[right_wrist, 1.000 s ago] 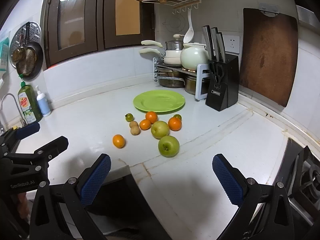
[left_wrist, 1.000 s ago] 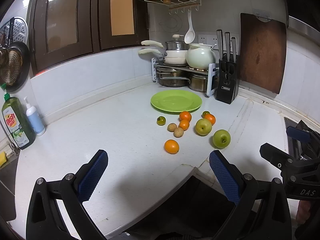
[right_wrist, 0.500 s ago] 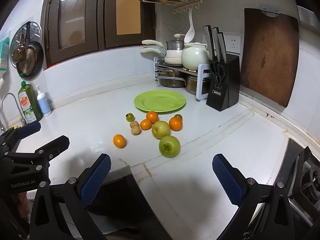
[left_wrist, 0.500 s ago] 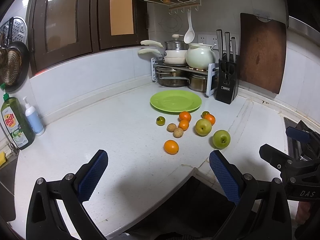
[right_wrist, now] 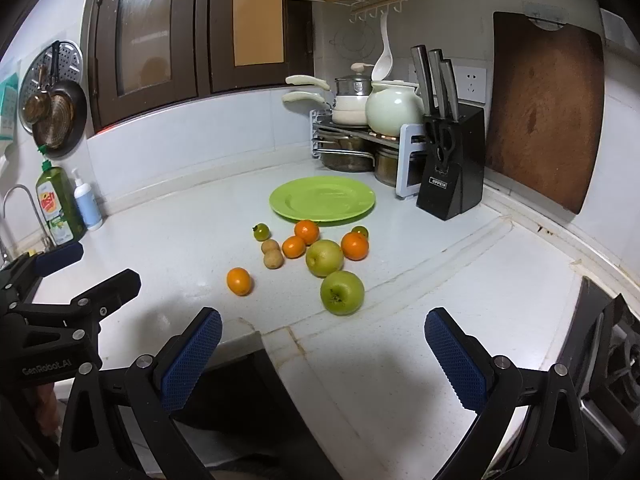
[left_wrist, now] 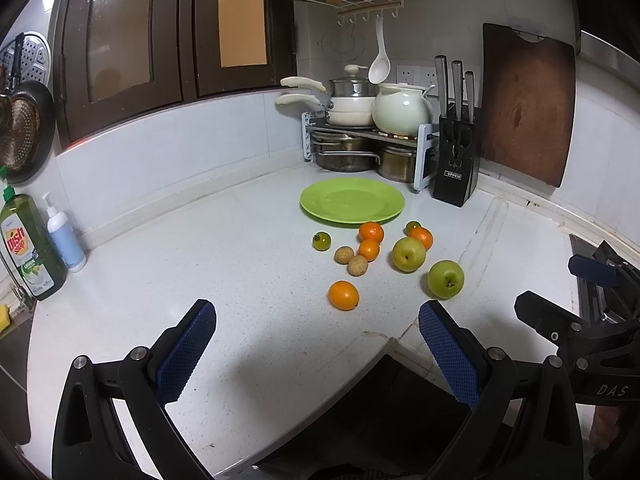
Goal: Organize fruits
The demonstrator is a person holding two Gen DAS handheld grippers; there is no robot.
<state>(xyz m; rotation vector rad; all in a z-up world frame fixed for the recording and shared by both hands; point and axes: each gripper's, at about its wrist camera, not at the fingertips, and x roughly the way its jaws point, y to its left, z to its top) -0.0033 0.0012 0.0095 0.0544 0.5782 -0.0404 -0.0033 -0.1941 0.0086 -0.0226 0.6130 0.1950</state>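
From my left tongs' camera, my left gripper [left_wrist: 316, 344] gapes wide, its blue pads [left_wrist: 186, 350] apart over the near edge of the counter [left_wrist: 180, 264], holding nothing and touching nothing. The fruit lies scattered ahead of it: a lone orange [left_wrist: 343, 295] nearest, a green apple [left_wrist: 446, 279] to its right, a second apple [left_wrist: 409, 254] just beyond, then two small brown fruits [left_wrist: 351, 260] touching each other, three more oranges and two small dark-green fruits. The green plate [left_wrist: 352, 201] sits bare just behind them. A knife block [left_wrist: 456, 164] stands right of the plate. My other tongs show at the right edge.

From my right tongs' camera, my right gripper [right_wrist: 322, 344] is equally wide, empty, its pads [right_wrist: 456, 362] clear of everything. The near apple [right_wrist: 342, 293] lies just ahead between the fingers, the lone orange [right_wrist: 239, 281] off to its left, the plate [right_wrist: 322, 199] beyond the cluster. A soap bottle [right_wrist: 56, 204] stands far left by the tap.
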